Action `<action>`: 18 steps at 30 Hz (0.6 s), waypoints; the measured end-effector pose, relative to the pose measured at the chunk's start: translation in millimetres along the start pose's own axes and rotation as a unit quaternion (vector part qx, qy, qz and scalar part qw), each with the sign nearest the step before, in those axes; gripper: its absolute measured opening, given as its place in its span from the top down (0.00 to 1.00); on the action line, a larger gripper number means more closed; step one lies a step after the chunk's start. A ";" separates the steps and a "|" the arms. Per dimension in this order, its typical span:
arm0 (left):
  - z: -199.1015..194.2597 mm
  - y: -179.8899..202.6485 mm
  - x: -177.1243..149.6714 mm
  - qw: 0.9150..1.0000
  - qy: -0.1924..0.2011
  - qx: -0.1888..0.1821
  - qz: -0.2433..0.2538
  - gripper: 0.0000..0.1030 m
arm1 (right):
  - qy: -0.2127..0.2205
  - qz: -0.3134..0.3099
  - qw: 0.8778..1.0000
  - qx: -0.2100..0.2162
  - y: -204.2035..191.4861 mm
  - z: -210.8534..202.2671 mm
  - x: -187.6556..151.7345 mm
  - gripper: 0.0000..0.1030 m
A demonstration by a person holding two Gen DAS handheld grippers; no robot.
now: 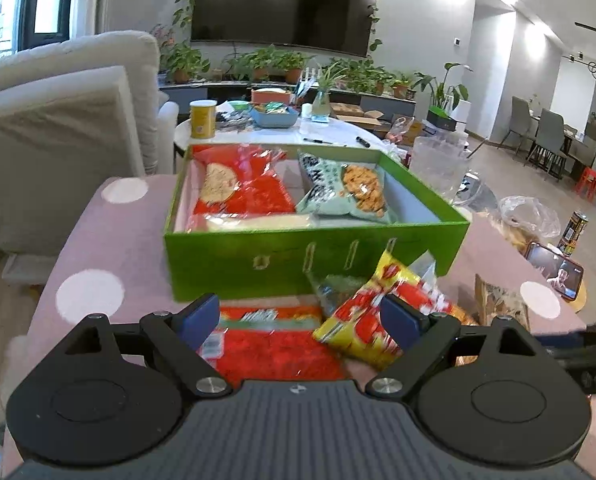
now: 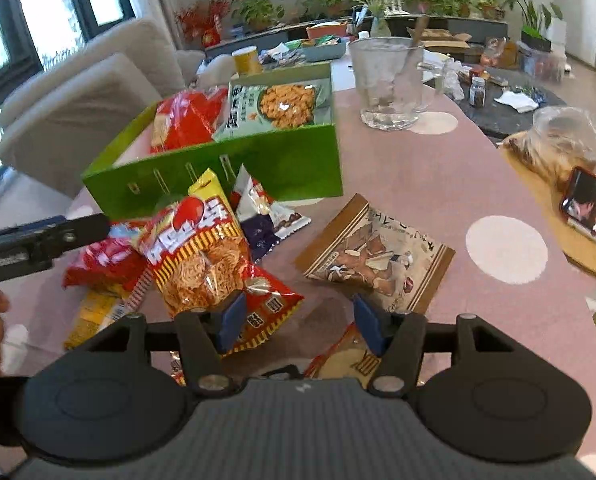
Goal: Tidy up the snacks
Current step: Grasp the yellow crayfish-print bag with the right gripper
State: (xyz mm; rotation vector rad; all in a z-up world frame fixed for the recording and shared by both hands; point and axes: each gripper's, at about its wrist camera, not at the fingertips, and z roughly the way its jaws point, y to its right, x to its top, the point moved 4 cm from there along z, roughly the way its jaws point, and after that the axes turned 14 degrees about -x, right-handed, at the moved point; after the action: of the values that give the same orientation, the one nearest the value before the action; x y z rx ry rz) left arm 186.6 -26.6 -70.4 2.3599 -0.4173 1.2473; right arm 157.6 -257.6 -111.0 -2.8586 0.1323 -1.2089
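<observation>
A green box [image 1: 258, 256] stands open on the pink dotted tablecloth. Inside lie a red packet [image 1: 238, 184], a green packet [image 1: 346, 192] and a pale one along the front wall. My left gripper [image 1: 298, 322] is open just before the box, over a flat red packet [image 1: 274, 344]. A yellow-red noodle packet [image 2: 206, 256] leans up in front of the box. Its lower corner lies by the left pad of my right gripper [image 2: 300, 322], which is open and pressing on nothing. A brown packet [image 2: 378, 256] and a purple-white packet [image 2: 262, 216] lie nearby.
A glass mug [image 2: 390, 80] stands right of the box. A phone [image 2: 590, 208] and a plastic bag of food [image 2: 566, 140] sit on a yellow stool at the right. A beige sofa [image 1: 58, 120] is to the left, and a cluttered white table [image 1: 330, 130] behind.
</observation>
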 end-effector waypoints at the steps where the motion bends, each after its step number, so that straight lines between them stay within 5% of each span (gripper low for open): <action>1: 2.5 1.7 2.1 1.000 0.000 -0.002 0.001 0.16 | -0.003 -0.003 1.000 0.016 -3.0 -1.7 -0.6 0.35; 3: 8.6 6.7 6.7 1.000 -0.001 -0.004 0.003 0.16 | -0.007 -0.022 0.999 0.036 -14.3 -4.8 -4.3 0.34; 7: 16.8 13.1 9.8 1.000 -0.006 -0.005 0.006 0.16 | 0.001 -0.072 0.997 0.009 -35.3 0.3 -12.7 0.23; 11: 20.2 16.3 7.1 1.000 -0.013 -0.008 0.011 0.16 | 0.002 -0.100 0.995 0.005 -34.7 7.1 -16.5 0.22; 18: 18.9 14.0 1.2 1.000 -0.020 -0.009 0.003 0.16 | 0.036 -0.055 0.994 -0.085 12.9 7.2 0.5 0.22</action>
State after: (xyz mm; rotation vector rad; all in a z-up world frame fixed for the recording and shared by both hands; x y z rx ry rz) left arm 194.1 -48.3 -75.5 2.3746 -0.4473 1.1956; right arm 162.2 -270.5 -116.5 -3.0040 0.0832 -1.3862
